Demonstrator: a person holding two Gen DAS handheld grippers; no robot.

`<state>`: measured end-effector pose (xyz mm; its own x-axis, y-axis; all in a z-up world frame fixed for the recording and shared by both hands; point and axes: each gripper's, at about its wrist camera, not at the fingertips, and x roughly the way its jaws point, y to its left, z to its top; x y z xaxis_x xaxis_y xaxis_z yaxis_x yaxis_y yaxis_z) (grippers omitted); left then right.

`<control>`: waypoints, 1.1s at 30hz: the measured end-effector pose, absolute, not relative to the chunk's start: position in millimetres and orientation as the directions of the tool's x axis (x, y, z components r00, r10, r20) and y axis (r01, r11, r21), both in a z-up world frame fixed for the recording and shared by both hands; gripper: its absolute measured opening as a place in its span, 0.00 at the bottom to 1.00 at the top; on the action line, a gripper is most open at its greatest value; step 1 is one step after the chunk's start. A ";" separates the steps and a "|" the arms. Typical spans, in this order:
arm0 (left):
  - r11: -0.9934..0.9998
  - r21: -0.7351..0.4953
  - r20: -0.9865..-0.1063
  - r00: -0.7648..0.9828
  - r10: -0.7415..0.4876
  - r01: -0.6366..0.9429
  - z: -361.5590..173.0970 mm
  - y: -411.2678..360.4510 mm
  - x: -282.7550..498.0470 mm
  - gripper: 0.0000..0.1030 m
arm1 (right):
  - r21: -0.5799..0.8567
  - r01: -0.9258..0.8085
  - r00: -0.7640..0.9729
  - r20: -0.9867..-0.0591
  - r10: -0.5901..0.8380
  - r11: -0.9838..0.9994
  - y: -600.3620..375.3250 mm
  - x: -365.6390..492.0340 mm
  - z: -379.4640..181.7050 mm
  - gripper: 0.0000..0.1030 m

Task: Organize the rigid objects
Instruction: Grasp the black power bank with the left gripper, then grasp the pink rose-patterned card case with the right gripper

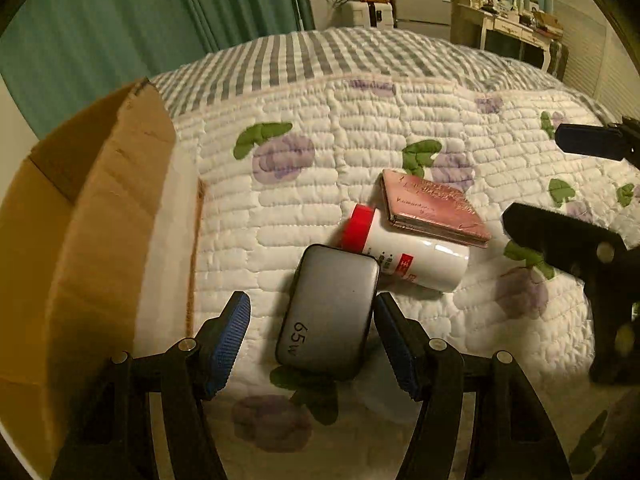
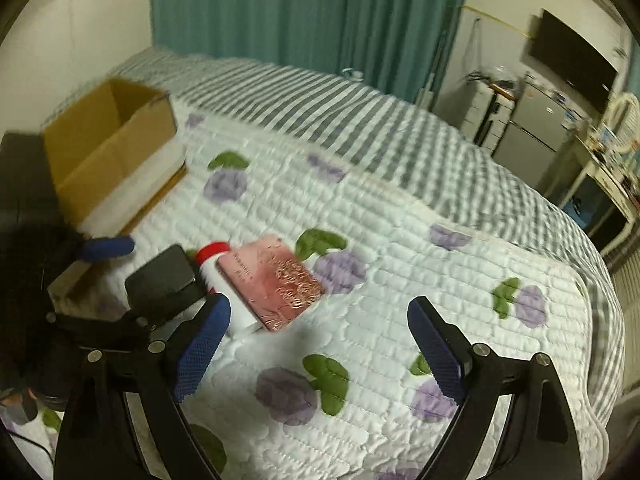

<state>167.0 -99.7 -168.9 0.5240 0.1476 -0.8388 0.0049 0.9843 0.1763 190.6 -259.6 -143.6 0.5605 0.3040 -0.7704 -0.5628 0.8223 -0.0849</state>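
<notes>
Probably the charger, marked 65w, is dense, stiff and smooth-sided, so it could slip; its 2 long flat sides look like the best place to pinch. It lies on the quilt between the left claw's spread, unclenched pads, the right pad just beside it or touching, the left pad apart. Ahead of it lie the bottle and booklet; the box stands to the left. The right claw hangs released, holding nothing.
</notes>
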 end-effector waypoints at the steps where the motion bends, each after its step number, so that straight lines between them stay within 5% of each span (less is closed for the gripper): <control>1: 0.984 0.178 -0.842 0.519 0.148 0.008 -172.8 -99.2 168.4 0.65 | -0.090 -0.581 0.549 -0.777 0.308 0.809 -254.6 191.2 -147.0 0.88; 7: 0.990 0.137 -0.849 0.517 0.107 0.020 -184.6 -94.5 172.6 0.60 | -0.110 -0.643 0.505 -0.805 0.311 0.758 -234.1 195.8 -164.9 0.83; 9: 0.995 0.100 -0.842 0.533 0.077 0.014 -180.8 -92.1 169.9 0.45 | -0.114 -0.653 0.497 -0.811 0.309 0.749 -228.9 199.1 -170.6 0.73; 17: 0.998 0.045 -0.839 0.541 0.059 -0.040 -174.6 -77.3 166.6 0.43 | -0.097 -0.682 0.471 -0.817 0.334 0.725 -218.5 210.6 -181.0 0.64; 21: 0.998 0.038 -0.842 0.537 0.059 -0.048 -174.4 -75.8 165.8 0.43 | -0.149 -0.657 0.526 -0.792 0.308 0.739 -219.6 212.4 -176.8 0.48; 29: 0.998 0.040 -0.846 0.530 0.060 -0.050 -174.4 -79.1 172.2 0.43 | -0.234 -0.669 0.542 -0.803 0.247 0.706 -203.3 220.1 -192.2 0.48; 31: 0.998 0.037 -0.847 0.529 0.057 -0.049 -174.8 -79.1 173.1 0.42 | -0.263 -0.642 0.574 -0.788 0.224 0.720 -205.0 222.8 -192.9 0.67; 33: 0.998 0.041 -0.846 0.529 0.061 -0.049 -174.9 -79.8 173.1 0.42 | -0.256 -0.623 0.583 -0.782 0.220 0.739 -209.5 228.8 -192.3 0.74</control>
<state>173.1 -79.8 -174.9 0.5293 0.0608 -0.8462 -0.0487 0.9980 0.0413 228.8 -209.5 -192.3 0.5828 0.2198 -0.7823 -0.6229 0.7392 -0.2563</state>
